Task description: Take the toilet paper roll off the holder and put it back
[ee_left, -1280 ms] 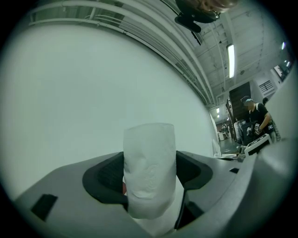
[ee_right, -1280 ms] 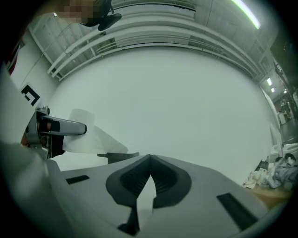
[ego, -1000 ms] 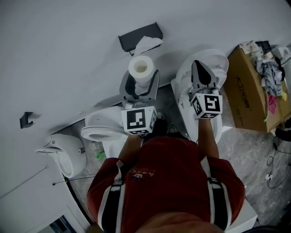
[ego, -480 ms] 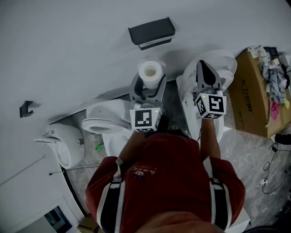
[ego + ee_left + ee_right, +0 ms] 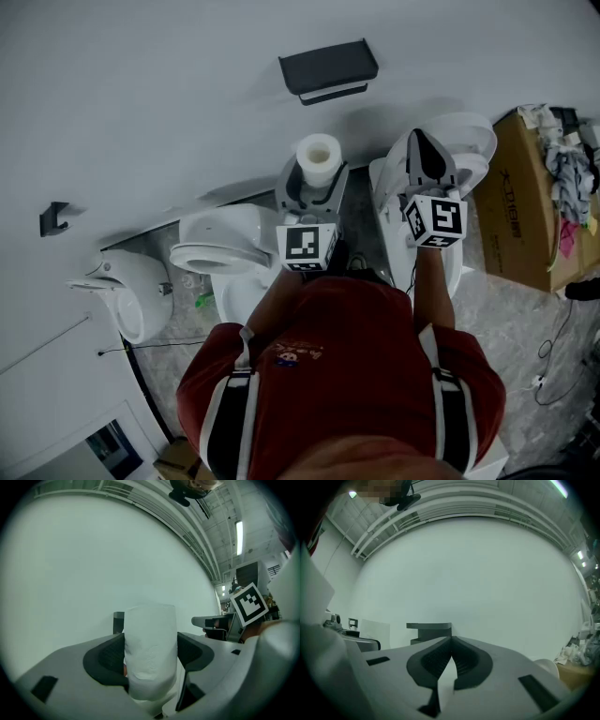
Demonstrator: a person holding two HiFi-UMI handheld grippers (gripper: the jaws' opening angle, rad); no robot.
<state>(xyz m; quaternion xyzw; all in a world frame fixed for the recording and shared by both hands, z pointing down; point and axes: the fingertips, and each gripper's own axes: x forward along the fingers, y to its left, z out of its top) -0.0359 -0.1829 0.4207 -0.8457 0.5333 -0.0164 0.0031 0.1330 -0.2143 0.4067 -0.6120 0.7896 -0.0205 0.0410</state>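
Head view: a person in a red shirt (image 5: 337,375) holds both tools out toward a white wall.
Left toilet (image 5: 220,248): white, just left of the left tool.
Left tool (image 5: 313,180): jaws stand wide, clamped on the toilet paper roll (image 5: 319,155), which stands upright between the pads.
Roll's place: off the dark wall holder (image 5: 328,67) and apart from it, on the person's side.
Right tool (image 5: 424,150): jaws narrow, tips touching, nothing between them.
Far right: cardboard box (image 5: 525,206) on the floor.
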